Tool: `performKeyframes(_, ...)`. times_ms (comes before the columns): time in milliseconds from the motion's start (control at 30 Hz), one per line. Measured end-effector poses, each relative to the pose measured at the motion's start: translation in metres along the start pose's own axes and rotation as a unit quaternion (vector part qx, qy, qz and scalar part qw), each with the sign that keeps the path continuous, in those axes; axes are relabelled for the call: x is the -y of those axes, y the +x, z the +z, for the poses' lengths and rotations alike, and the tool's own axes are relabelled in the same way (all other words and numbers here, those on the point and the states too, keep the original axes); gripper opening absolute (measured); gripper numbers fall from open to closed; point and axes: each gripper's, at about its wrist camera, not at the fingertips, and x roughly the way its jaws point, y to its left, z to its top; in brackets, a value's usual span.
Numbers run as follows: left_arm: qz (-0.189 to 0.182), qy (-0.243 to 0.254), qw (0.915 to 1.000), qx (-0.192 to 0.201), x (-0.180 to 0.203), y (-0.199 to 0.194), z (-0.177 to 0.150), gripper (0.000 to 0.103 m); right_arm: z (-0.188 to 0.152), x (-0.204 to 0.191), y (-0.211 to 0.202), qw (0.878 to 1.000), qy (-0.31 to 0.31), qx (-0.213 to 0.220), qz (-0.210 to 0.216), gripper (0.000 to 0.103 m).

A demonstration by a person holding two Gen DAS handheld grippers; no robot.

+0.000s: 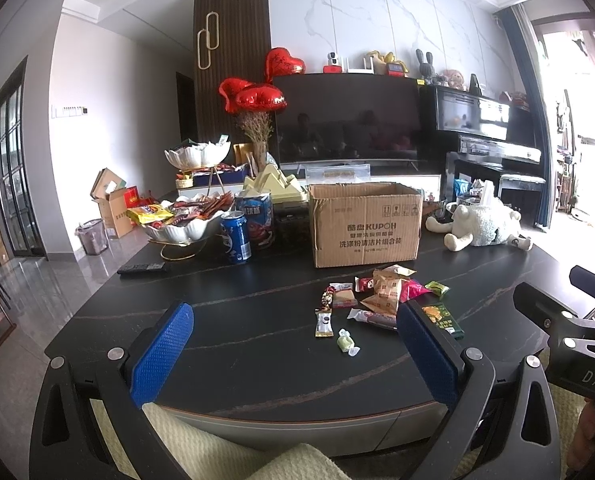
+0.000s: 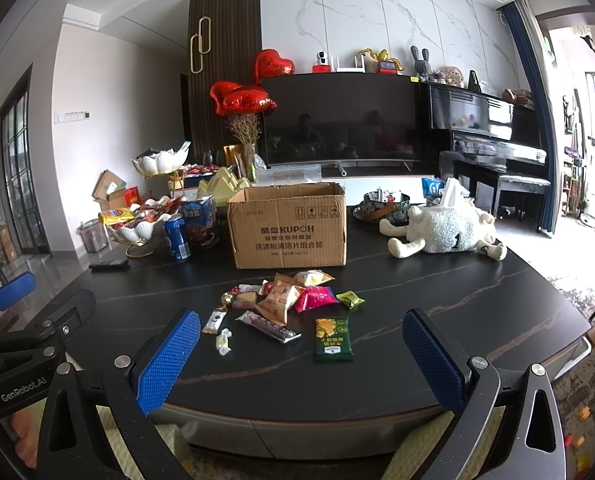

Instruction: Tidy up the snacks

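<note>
Several loose snack packets (image 1: 381,296) lie on the dark table (image 1: 257,360) in front of an open cardboard box (image 1: 365,224); they also show in the right wrist view (image 2: 285,300), with the box (image 2: 289,228) behind. A green packet (image 2: 332,338) and a pale wrapped candy (image 2: 222,340) lie nearest me. My left gripper (image 1: 297,336) is open and empty, low over the table's near edge, short of the snacks. My right gripper (image 2: 303,344) is open and empty, also at the near edge. The right gripper's body shows at the left view's right edge.
A white bowl of snacks (image 1: 185,224), a blue can (image 1: 235,238) and a remote (image 1: 141,269) stand at the table's left. A white plush sheep (image 2: 445,232) lies at the right, with a dish (image 2: 385,206) behind it. A TV and piano stand beyond.
</note>
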Motion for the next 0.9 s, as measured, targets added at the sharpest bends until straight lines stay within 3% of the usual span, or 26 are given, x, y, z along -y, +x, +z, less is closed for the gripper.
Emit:
performKeyframes(400,-0.01,0.001,0.9999,-0.013,0.005,0.006,-0.009,0.103,-0.004,-0.002,0.005,1.0,0.001,-0.009,0.003,0.103)
performKeyframes(900,-0.041,-0.005,0.9952,-0.089,0.021,0.058,-0.02,0.102,-0.023,0.02,0.055,0.997,0.025,-0.076,0.019,0.102)
